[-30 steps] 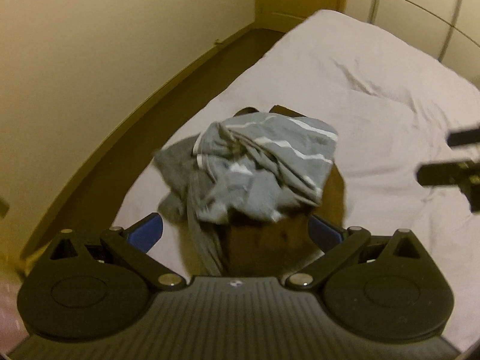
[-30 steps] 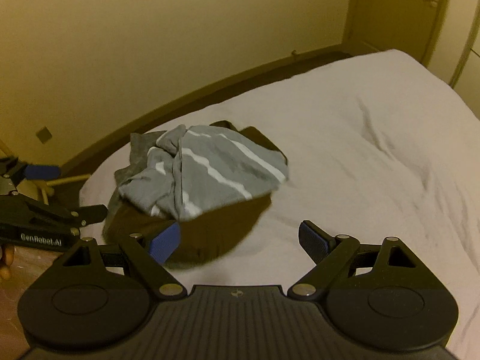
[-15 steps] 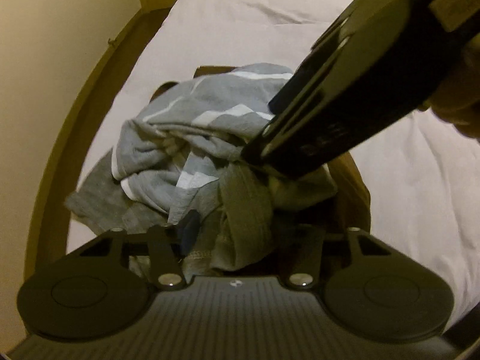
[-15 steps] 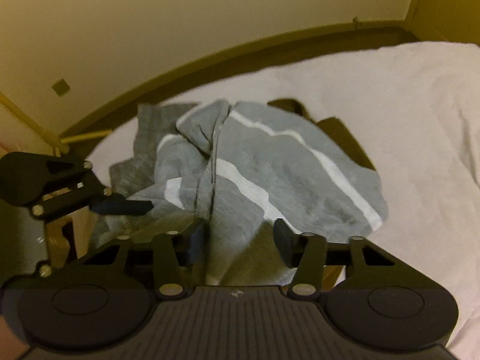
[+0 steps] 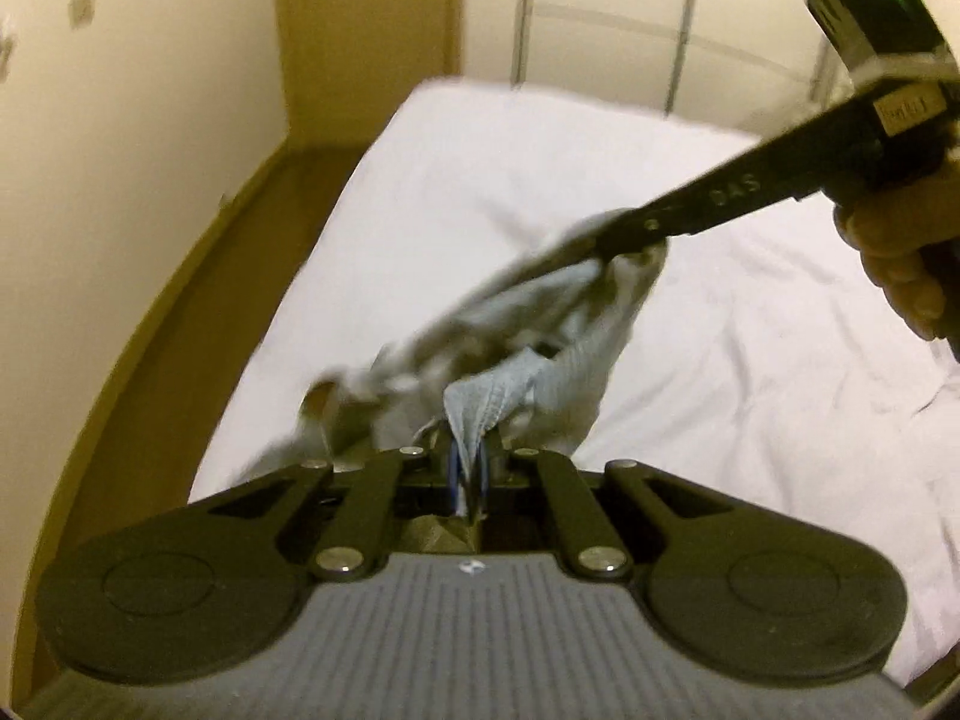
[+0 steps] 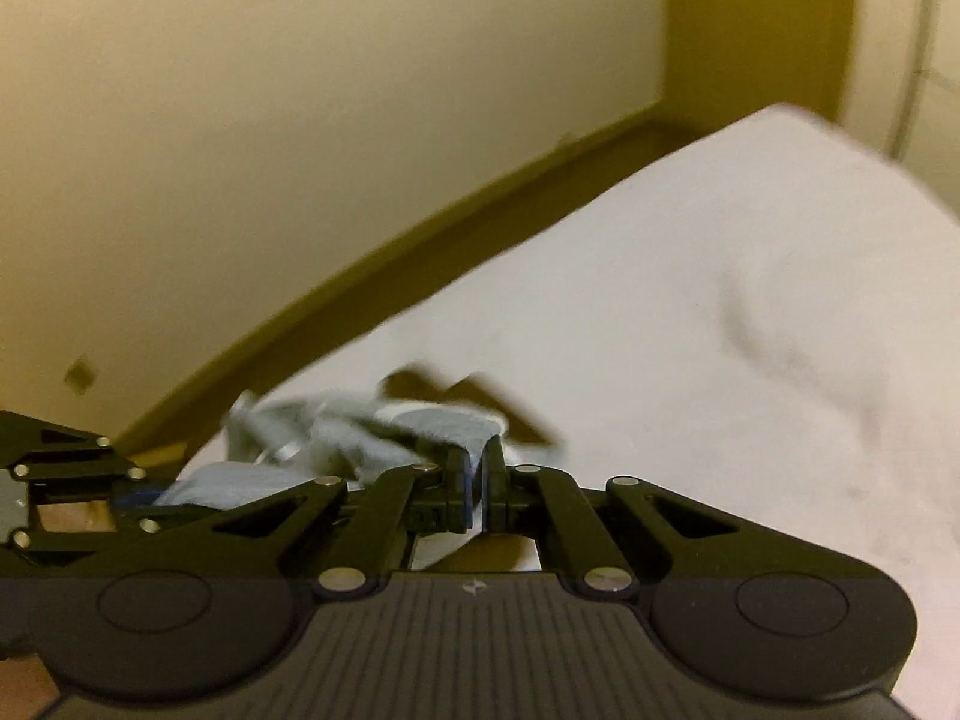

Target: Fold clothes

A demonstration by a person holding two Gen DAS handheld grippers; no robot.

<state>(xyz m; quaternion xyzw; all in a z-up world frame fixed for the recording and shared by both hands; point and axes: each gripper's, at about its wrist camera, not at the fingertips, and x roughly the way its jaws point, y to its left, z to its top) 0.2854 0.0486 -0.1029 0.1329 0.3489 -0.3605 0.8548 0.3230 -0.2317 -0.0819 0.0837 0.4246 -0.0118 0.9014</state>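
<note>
Both claws are clamped on one grey knit garment, which is held up off the bed and is not folded. The left claw has its pads closed on a ribbed edge directly ahead of it. The right claw has its pads closed on another part of the same cloth; in the left wrist view it grips forward and to the right of the left claw, with a hand on its handle. The garment's long axis therefore runs diagonally from the left claw, up and to the right, to the right claw. The cloth between the two grips is bunched and slack, not taut, and motion blur hides its outline. The garment type cannot be determined. Judged from this, the next move depends on drawing the two grips apart along that axis so the cloth opens flat. The surface beneath both claws is a white, lightly wrinkled bed sheet. A dark floor strip and a cream wall lie to the left of the claws; pale cupboard doors stand beyond the far end of the bed.
</note>
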